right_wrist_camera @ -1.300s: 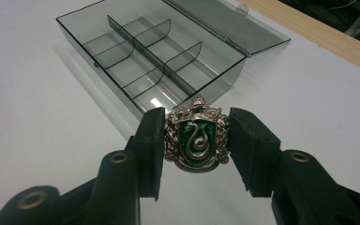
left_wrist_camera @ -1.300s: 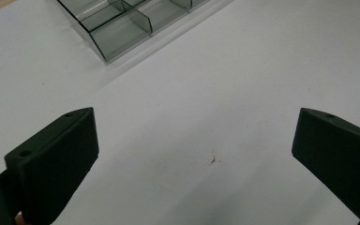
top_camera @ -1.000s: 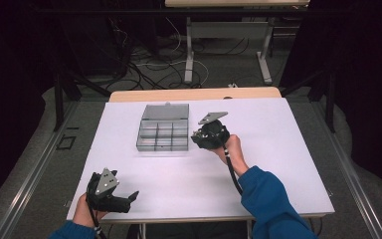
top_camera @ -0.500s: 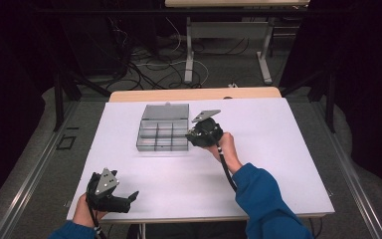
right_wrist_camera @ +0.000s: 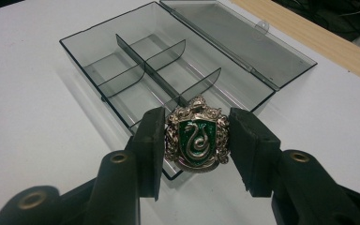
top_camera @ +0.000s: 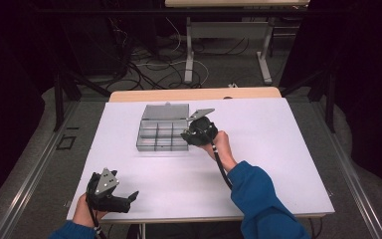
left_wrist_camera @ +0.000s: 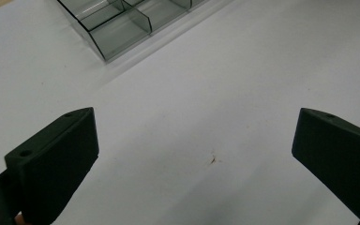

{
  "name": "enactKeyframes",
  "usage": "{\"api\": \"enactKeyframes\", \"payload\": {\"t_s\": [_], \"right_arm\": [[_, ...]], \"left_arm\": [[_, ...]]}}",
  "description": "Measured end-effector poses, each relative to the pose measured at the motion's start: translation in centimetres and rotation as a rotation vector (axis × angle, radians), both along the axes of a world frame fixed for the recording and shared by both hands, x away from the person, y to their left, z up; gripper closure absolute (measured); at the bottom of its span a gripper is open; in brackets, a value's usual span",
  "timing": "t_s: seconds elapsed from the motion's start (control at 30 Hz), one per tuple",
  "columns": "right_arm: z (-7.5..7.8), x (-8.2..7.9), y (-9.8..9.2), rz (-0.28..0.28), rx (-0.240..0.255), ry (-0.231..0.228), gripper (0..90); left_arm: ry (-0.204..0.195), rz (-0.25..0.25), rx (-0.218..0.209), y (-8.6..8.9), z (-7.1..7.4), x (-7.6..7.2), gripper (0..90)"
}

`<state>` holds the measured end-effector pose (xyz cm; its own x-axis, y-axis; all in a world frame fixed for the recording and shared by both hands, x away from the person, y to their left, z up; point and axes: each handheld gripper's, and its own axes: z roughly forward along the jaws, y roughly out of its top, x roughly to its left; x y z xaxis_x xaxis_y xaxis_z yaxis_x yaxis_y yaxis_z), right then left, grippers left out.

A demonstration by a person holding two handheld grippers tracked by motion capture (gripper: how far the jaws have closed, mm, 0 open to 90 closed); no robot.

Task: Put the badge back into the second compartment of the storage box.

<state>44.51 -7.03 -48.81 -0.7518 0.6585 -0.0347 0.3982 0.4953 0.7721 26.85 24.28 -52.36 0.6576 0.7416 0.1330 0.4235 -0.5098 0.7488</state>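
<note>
The right claw [right_wrist_camera: 196, 140] is clamped on a silver crest badge [right_wrist_camera: 197, 137] with a green shield and a coiled snake, one black jaw pressed against each side of it. In the right gripper view the badge hangs upright above the near edge of a clear smoked-plastic organiser box [right_wrist_camera: 136, 75], whose lid lies open flat on the far side; the badge covers the box's nearest compartment, so its floor and front wall there are hidden. The other compartments look bare, though their tinted dividers make this hard to judge. From the high view the right claw [top_camera: 191, 135] sits at the box's [top_camera: 161, 132] right end in the middle of the white counter [top_camera: 278, 149], and the badge itself is too small to make out there. The left claw [left_wrist_camera: 194, 154] stands with its jaws wide apart over bare counter, nothing between them, its jaw bases cut off by the frame; in the high view it [top_camera: 129, 198] rests at the near left corner, well apart from the box.
</note>
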Motion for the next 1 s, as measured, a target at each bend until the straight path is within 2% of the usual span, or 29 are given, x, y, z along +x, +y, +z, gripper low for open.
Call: {"api": "enactKeyframes", "payload": {"t_s": [0.03, 0.13, 0.17, 0.2, 0.27, 0.33, 0.37, 0.4, 0.5, 0.53, 0.73, 0.8, 0.83, 0.9, 0.93, 1.0], "right_arm": [[-0.1, 0.1, 0.1, -0.004, 0.009, -0.015, 57.2], [0.1, 0.2, 0.4, 0.004, 0.000, -0.010, 57.2], [0.0, 0.2, 0.5, 0.004, 0.009, -0.023, 57.3], [0.2, 0.2, 0.6, 0.004, 0.000, -0.006, 57.2], [0.1, 0.4, 1.0, 0.009, 0.010, -0.027, 57.2], [0.2, 0.4, 1.2, 0.005, 0.005, -0.022, 57.2], [0.3, 0.4, 1.3, 0.007, -0.002, 0.000, 57.3], [0.2, 0.5, 1.5, 0.008, 0.009, -0.011, 57.2], [0.2, 0.7, 1.9, 0.015, 0.004, -0.012, 57.2], [0.3, 0.7, 2.1, 0.018, -0.002, 0.000, 57.2], [0.5, 1.2, 3.0, 0.020, 0.000, -0.011, 57.2], [0.5, 1.4, 3.2, 0.020, 0.004, -0.015, 57.2], [0.5, 1.5, 3.3, 0.037, -0.006, -0.016, 57.2], [0.5, 1.7, 3.6, 0.025, 0.005, -0.016, 57.2], [0.5, 1.8, 3.6, 0.032, -0.010, -0.010, 57.2], [0.5, 2.0, 3.8, 0.020, -0.005, -0.004, 57.2]], "left_arm": [[0.000, -0.002, 0.000, 0.0, 0.0, 0.0, 0.9], [0.007, 0.001, -0.009, -0.1, 0.0, 0.0, 0.9], [0.003, -0.002, 0.003, 0.0, 0.0, 0.0, 0.9], [0.002, 0.000, -0.001, 0.0, 0.0, 0.0, 0.9], [0.007, -0.001, -0.010, 0.0, 0.0, 0.0, 0.9], [0.001, -0.001, 0.000, 0.0, 0.0, 0.0, 0.9], [0.006, 0.000, -0.009, -0.1, 0.0, 0.0, 0.9], [0.007, 0.000, -0.008, -0.1, 0.0, 0.0, 0.9], [0.006, -0.003, -0.007, 0.0, 0.0, 0.0, 0.9], [0.003, -0.001, -0.003, 0.0, 0.0, 0.0, 0.9], [0.006, -0.003, -0.012, -0.1, -0.1, 0.0, 1.0], [0.002, -0.002, -0.003, 0.0, 0.0, 0.1, 1.0], [0.002, -0.002, -0.004, 0.0, 0.0, 0.1, 1.0], [0.002, -0.003, -0.004, 0.0, 0.0, 0.1, 1.0], [0.007, -0.004, -0.014, 0.0, -0.1, 0.1, 1.0], [-0.004, -0.001, -0.008, 0.0, -0.1, 0.2, 1.0]]}}
